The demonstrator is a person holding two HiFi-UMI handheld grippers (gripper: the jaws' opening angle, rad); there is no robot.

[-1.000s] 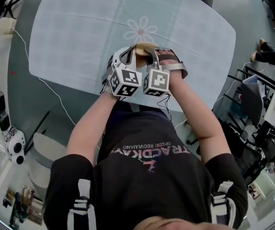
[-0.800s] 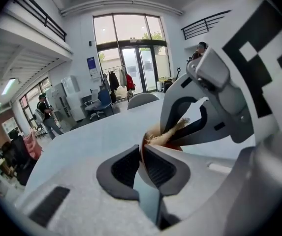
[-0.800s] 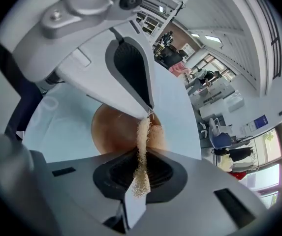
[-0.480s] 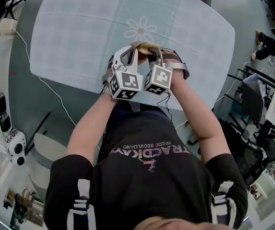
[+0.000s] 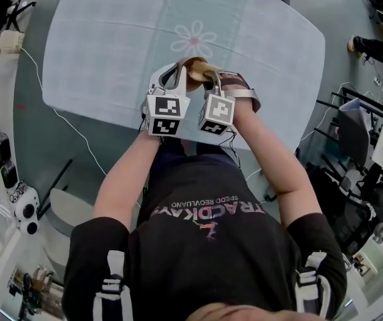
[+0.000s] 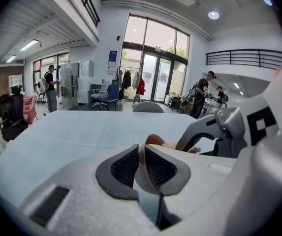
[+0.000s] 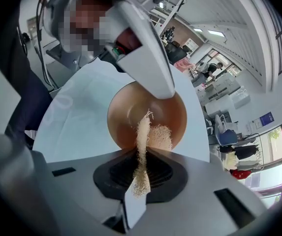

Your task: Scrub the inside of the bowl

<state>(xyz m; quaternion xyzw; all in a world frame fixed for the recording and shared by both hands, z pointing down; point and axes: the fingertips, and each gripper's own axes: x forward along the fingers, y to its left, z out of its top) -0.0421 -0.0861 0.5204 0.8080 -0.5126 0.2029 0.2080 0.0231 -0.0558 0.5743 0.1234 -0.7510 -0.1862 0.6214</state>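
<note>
Lifted a touch, left gripper point(image 6: 141, 155) pinches the rim of the tilted bowl point(image 5: 196, 68), jaws just easing apart. Its mouth faces right gripper point(image 7: 141, 165), which clamps a scrubber point(image 7: 143, 134) pointing lengthwise inside. Pale tablecloth point(image 5: 111, 45), bright office.

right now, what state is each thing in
brown round bowl: held tilted by its rim
beige fibrous scrubber: pinched, end inside the bowl
left gripper: shut on the bowl's rim, fingers just eased wider
right gripper: shut on the scrubber
</note>
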